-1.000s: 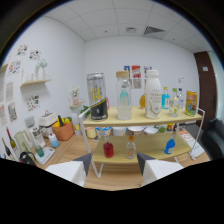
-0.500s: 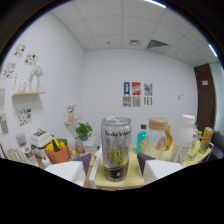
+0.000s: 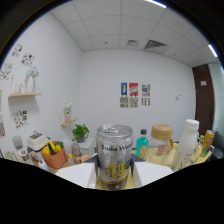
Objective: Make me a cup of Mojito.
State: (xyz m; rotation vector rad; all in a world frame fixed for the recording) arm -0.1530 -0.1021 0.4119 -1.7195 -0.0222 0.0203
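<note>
A silver can labelled Soda Water [image 3: 114,156] stands upright between my two white fingers and fills the whole gap. My gripper [image 3: 114,176] is shut on it: the left finger [image 3: 80,175] and the right finger [image 3: 152,175] both press its sides, with no gap showing. A strip of the wooden shelf top [image 3: 150,161] shows just behind the can. The can's base is hidden between the fingers.
Just right of the can and beyond it stand a teal bottle [image 3: 142,146], a jar with a tan lid [image 3: 161,136], a white bottle [image 3: 188,137] and a yellow-green can [image 3: 206,142]. To the left are an orange pot [image 3: 53,156], a potted plant [image 3: 80,133] and a white appliance [image 3: 35,142].
I have come up to the shelf top and close to the soda can. It now sits between my fingers, whose gap has narrowed onto it.
</note>
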